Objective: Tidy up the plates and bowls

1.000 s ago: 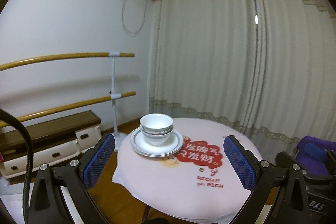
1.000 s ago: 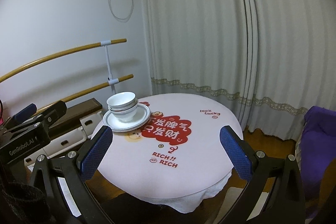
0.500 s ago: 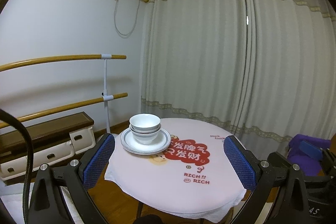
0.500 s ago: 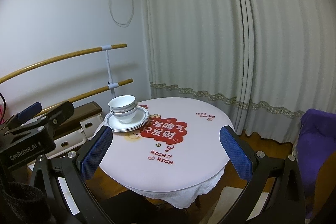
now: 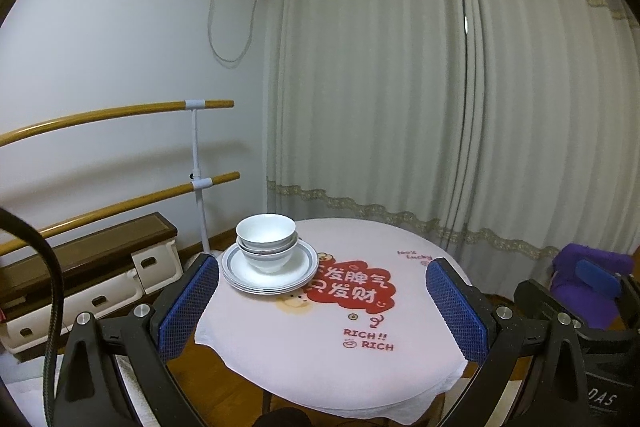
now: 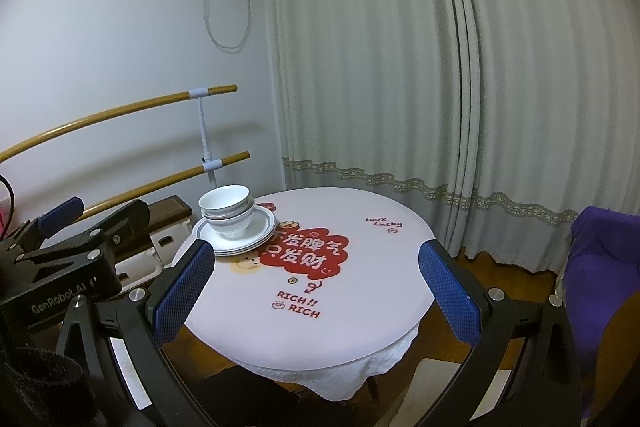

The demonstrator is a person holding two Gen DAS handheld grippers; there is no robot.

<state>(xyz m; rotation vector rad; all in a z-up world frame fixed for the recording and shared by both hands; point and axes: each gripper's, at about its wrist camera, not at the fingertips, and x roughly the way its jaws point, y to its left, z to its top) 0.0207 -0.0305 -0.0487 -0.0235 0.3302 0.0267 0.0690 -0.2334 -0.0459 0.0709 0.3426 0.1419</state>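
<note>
White bowls (image 5: 266,241) (image 6: 228,213) sit nested on a stack of blue-rimmed plates (image 5: 298,277) (image 6: 264,229) at the far left of the round table (image 5: 400,339) (image 6: 372,267). My left gripper (image 5: 322,303) is open and empty, held back from the table's near edge. The right gripper (image 6: 316,287) is also open and empty, well short of the stack. The left gripper body shows at the left of the right wrist view.
The table carries a white cloth with a red print (image 5: 352,287). Wooden rails (image 5: 120,195) and a low cabinet (image 5: 80,267) line the left wall. Curtains (image 5: 440,107) hang behind. A purple-covered seat (image 6: 600,267) stands at the right.
Both grippers have drawn back and risen from the table, so the table and stack look smaller and lower. The stack itself has not moved.
</note>
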